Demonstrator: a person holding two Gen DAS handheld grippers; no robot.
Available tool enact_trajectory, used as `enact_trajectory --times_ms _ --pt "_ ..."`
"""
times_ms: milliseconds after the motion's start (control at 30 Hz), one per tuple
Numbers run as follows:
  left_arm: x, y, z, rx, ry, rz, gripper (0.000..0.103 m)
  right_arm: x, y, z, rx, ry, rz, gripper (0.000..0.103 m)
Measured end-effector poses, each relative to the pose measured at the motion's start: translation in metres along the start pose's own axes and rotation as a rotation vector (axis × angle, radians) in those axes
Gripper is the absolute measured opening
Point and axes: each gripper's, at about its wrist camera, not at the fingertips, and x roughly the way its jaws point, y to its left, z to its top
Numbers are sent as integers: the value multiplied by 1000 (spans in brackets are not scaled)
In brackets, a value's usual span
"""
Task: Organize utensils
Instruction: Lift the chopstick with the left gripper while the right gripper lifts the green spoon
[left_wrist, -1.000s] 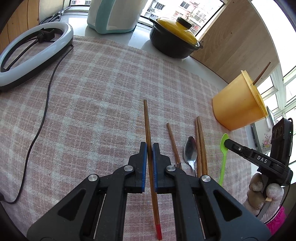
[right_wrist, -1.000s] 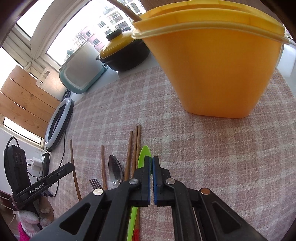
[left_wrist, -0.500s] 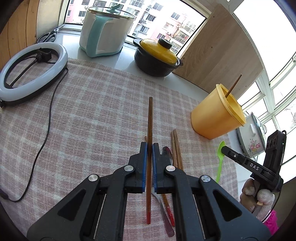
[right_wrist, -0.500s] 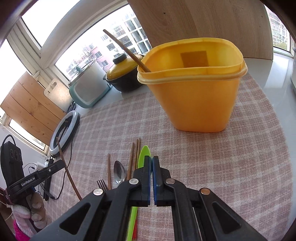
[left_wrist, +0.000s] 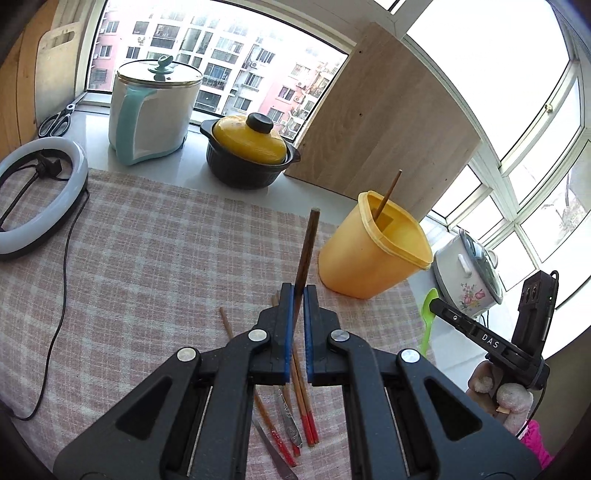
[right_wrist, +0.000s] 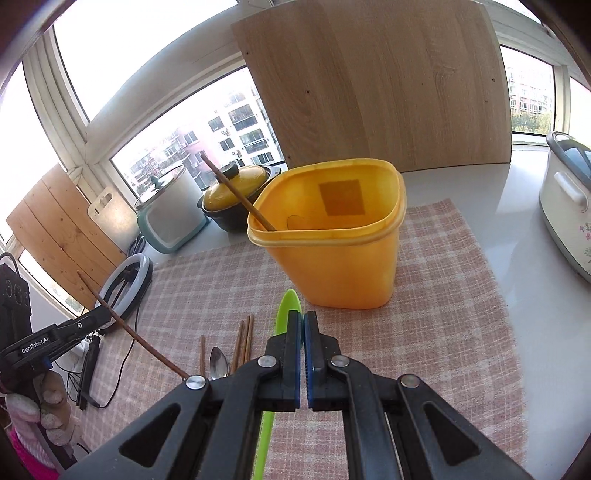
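My left gripper (left_wrist: 299, 291) is shut on a brown wooden chopstick (left_wrist: 307, 245) and holds it above the checked cloth, its tip pointing toward the yellow tub (left_wrist: 373, 254). My right gripper (right_wrist: 303, 319) is shut on a green plastic spoon (right_wrist: 283, 309), lifted in front of the tub (right_wrist: 332, 258). One chopstick (right_wrist: 236, 192) stands inside the tub. Several chopsticks (left_wrist: 301, 384) and a metal spoon (right_wrist: 218, 363) lie on the cloth below. The left gripper with its chopstick also shows in the right wrist view (right_wrist: 125, 325).
A black pot with a yellow lid (left_wrist: 249, 155), a white and teal cooker (left_wrist: 151, 114) and a wooden board (left_wrist: 384, 122) stand at the back. A ring light (left_wrist: 37, 199) with its cable lies left. A white rice cooker (right_wrist: 569, 206) stands right.
Both grippers have risen from the cloth with their utensils. The left chopstick left the cloth and now points at the tub. The right gripper has backed up and away from the tub.
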Motion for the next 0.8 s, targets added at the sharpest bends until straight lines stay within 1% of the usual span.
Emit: enact_trajectory --times_ms 200,400,567,633,700,767,800 --pt "-5 -22 9 19 -22 -41 2 -20 -6 13 -2 -46 -7 0" --pt "-12 -47 21 51 -42 -102 0 -44 -10 33 -6 -121 -23 0" --pt "-18 -68 32 91 -67 -146 0 -57 -12 54 -20 -191 -56 0" --pt "-15 -73 35 108 -70 -140 0 -57 -14 61 -17 -198 -62 0" --pt "-9 -73 36 111 -64 -120 0 -54 -17 64 -12 -198 -63 0" --pt "2 -70 34 120 -31 -109 0 -51 -18 63 -10 -192 -60 0" --pt "10 -67 33 125 2 -105 0 -50 -19 62 -11 -187 -59 0"
